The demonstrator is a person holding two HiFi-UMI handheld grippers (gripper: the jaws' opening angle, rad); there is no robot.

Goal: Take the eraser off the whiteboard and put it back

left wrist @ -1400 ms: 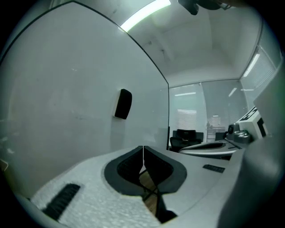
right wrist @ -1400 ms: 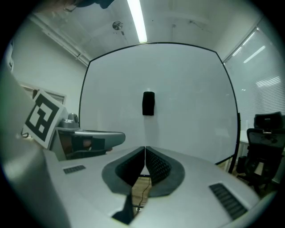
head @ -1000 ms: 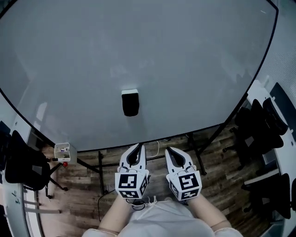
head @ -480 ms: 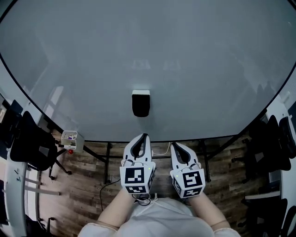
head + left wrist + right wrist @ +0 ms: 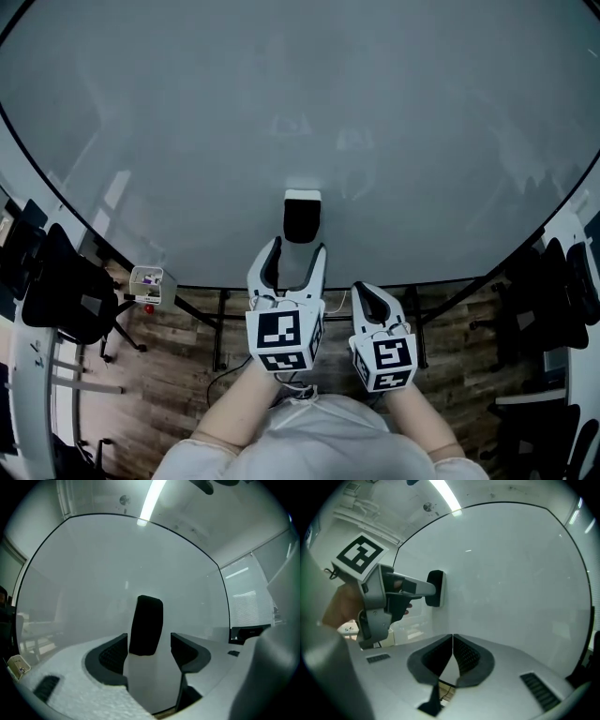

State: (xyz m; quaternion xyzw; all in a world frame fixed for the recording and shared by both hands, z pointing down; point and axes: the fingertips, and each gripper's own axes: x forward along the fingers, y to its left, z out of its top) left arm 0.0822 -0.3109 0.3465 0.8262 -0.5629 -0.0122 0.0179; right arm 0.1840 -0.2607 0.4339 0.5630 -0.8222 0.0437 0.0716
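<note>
A black eraser with a white top edge (image 5: 302, 217) sticks to the large whiteboard (image 5: 422, 141), low and near its middle. My left gripper (image 5: 295, 255) points level at the board just below the eraser, and its jaws are opening. In the left gripper view the eraser (image 5: 146, 625) stands upright between the spread pads (image 5: 112, 656), with a gap on each side. In the right gripper view the left gripper (image 5: 429, 588) reaches the eraser (image 5: 435, 588) on the board. My right gripper (image 5: 370, 298) hangs lower and to the right, its jaws (image 5: 453, 651) shut on nothing.
The whiteboard stands on a black frame (image 5: 221, 328) over a wood floor. A small white box (image 5: 148, 279) hangs off the board's lower left edge. Black chairs sit at the left (image 5: 66, 291) and right (image 5: 553, 281).
My left gripper has risen toward the eraser and its jaws have spread from shut to wide. The right gripper has shifted a little. The eraser stays on the board.
</note>
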